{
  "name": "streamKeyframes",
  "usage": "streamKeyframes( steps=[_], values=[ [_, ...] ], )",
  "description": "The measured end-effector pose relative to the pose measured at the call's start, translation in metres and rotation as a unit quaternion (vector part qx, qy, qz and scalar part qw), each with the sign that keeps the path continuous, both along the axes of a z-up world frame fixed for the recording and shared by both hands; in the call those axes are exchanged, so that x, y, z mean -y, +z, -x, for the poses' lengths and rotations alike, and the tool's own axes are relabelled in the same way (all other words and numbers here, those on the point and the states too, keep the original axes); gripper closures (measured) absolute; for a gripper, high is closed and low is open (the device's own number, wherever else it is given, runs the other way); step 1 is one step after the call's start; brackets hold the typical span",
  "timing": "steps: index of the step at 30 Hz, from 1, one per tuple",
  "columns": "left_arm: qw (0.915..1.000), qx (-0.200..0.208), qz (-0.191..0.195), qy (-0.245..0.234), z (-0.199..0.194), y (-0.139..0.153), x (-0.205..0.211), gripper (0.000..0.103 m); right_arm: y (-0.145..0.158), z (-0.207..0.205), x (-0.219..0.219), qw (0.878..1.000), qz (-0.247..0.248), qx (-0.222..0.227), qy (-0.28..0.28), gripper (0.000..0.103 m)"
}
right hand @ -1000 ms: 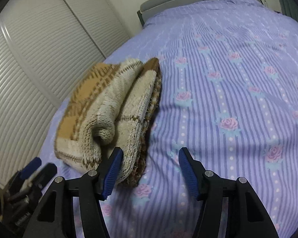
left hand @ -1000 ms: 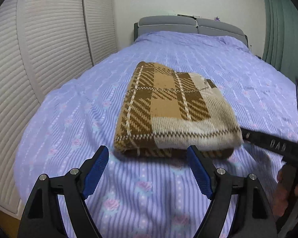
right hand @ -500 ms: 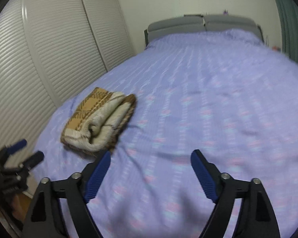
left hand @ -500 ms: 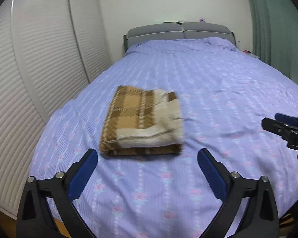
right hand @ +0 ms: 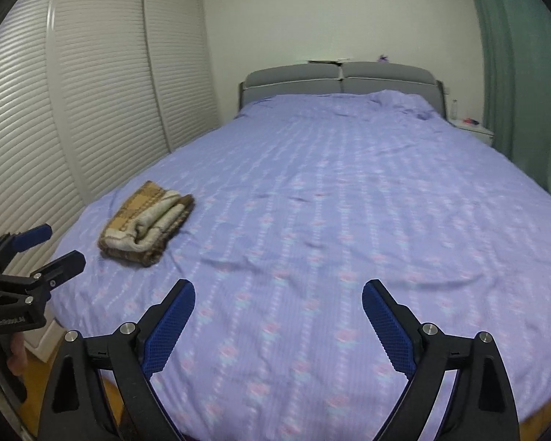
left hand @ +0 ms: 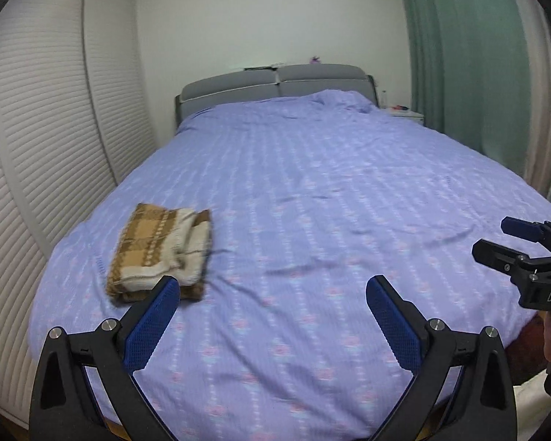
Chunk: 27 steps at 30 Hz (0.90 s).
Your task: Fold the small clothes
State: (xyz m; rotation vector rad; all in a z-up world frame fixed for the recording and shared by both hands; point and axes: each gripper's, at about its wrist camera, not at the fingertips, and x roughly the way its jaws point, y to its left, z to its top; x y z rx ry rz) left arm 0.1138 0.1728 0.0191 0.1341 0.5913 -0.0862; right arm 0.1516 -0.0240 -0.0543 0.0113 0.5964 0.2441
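Note:
A brown and cream plaid knit garment [left hand: 161, 250] lies folded in a thick bundle near the front left corner of the bed; it also shows in the right wrist view [right hand: 147, 220]. My left gripper [left hand: 273, 294] is open and empty, held back from the bed's foot, with its left finger just in front of the bundle. My right gripper [right hand: 278, 294] is open and empty, well to the right of the bundle. The right gripper also shows at the right edge of the left wrist view [left hand: 496, 239], and the left gripper at the left edge of the right wrist view [right hand: 58, 246].
The purple flowered bedspread [left hand: 330, 191] covers a wide bed with a grey headboard [left hand: 275, 84]. White louvred wardrobe doors [left hand: 47, 128] stand along the left. A green curtain [left hand: 459, 55] and a white nightstand [right hand: 472, 130] are at the right.
Both grippers have pulled back from the folded garment and away from the bed. The jaws of both have opened wider. The garment stays folded on the bed.

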Motion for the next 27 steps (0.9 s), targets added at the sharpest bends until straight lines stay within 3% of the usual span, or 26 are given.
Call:
streamKeyframes(
  steps=[10, 15, 27],
  values=[
    [0.9989, -0.003, 0.041, -0.023, 0.031, 0.007, 0.069, 0.000, 0.014, 0.048, 0.067, 0.999, -0.002, -0.008, -0.031, 0.010],
    [0.9989, -0.003, 0.032, -0.035, 0.043, 0.011, 0.094, 0.000, 0.016, 0.064, 0.091, 0.999, -0.010, -0.004, -0.044, 0.010],
    [0.9985, 0.005, 0.034, -0.042, 0.059, 0.016, 0.113, 0.000, 0.022, 0.088, 0.109, 0.999, -0.016, 0.013, -0.049, 0.010]
  ],
)
